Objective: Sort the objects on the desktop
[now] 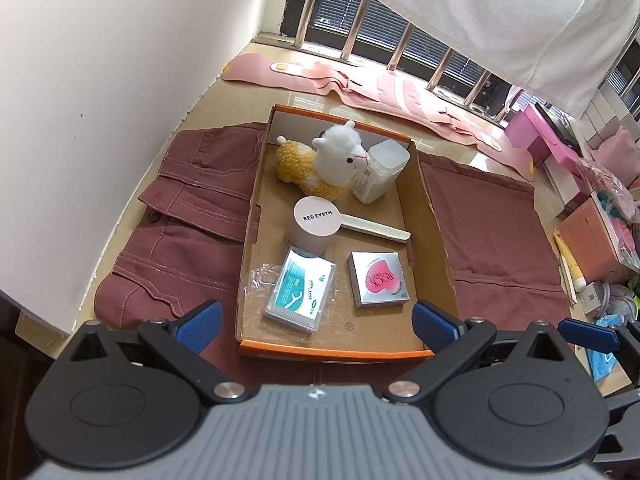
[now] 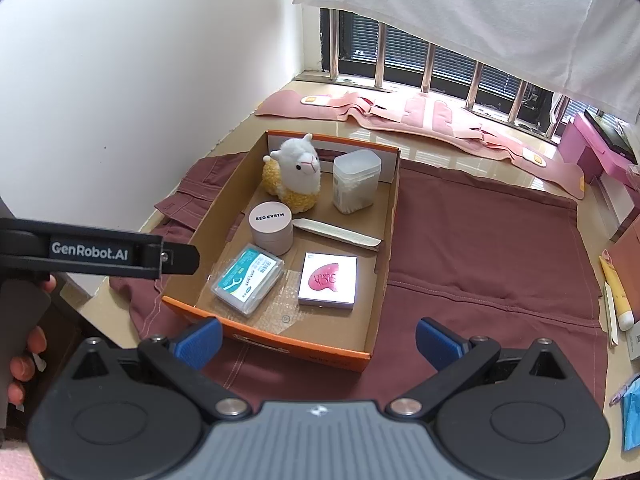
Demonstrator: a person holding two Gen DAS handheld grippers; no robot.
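Six things sit in the cardboard box [image 1: 434,236] that we see from both sets of tongs. At the back stands a fluffy toy alpaca [image 1: 320,160], and just beside it on the right is a clear tub of cotton swabs [image 1: 380,176]. In the middle is a round pink jar [image 1: 314,224] with a flat nail file [image 1: 376,229] poking out from behind it. At the front lie a box of floss picks [image 1: 301,293] on some bubble wrap and a small silver box with a pink heart [image 1: 378,280]. The cardboard box rests on a dark red cloth [image 2: 480,248] spread over the table [image 1: 304,100]. Our left tongs [image 1: 316,324] hang above the near edge of the box, wide apart and holding nothing. Our right tongs [image 2: 318,338] hang near the front of the box too, also wide apart and holding nothing. We can see a hand [image 2: 24,356] gripping the left handle in the right view.
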